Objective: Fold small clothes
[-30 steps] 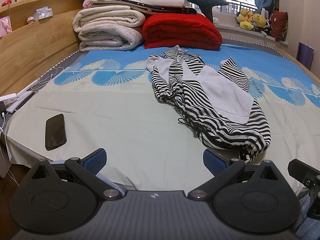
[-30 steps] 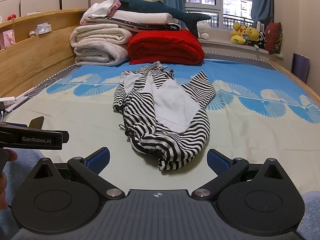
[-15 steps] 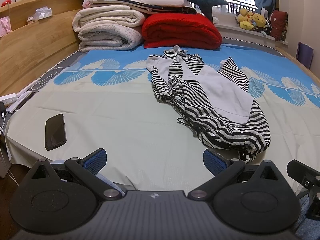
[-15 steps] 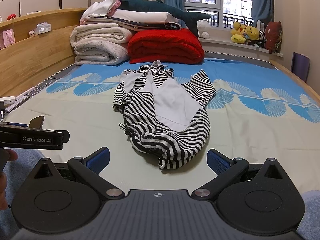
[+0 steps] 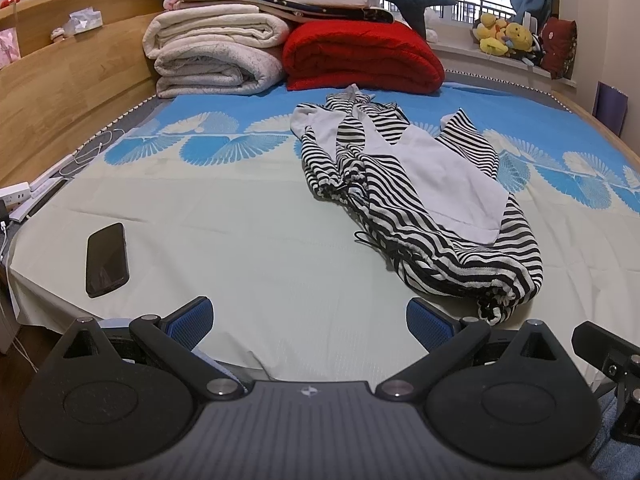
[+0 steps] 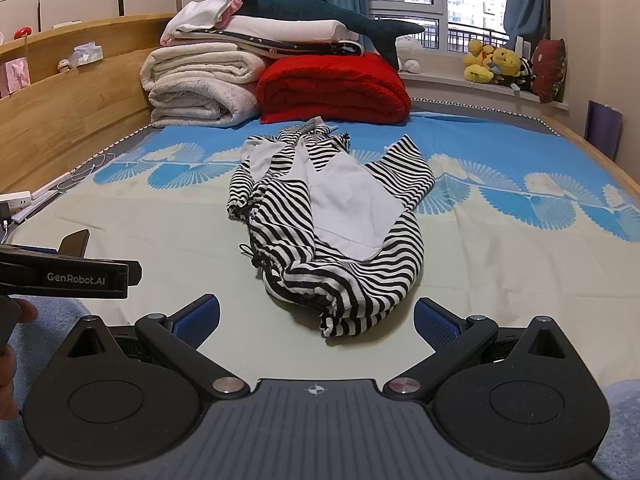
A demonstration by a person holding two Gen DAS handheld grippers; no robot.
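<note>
Your left gripper (image 5: 310, 316) and right gripper (image 6: 316, 316) fingers spread wide, empty; striped garment (image 6: 336, 240) crumpled mid-frame on bed (image 6: 500, 264), probably unfolded.

Your bed (image 5: 248, 240) holds a crumpled striped garment (image 5: 420, 216), a phone (image 5: 106, 260) near its left edge, folded blankets (image 5: 216, 56) at the far end

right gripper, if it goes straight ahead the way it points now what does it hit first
Most likely the near crumpled end of the striped garment, lying just ahead of the open right gripper; only bare sheet lies between, though depth is uncertain.
</note>
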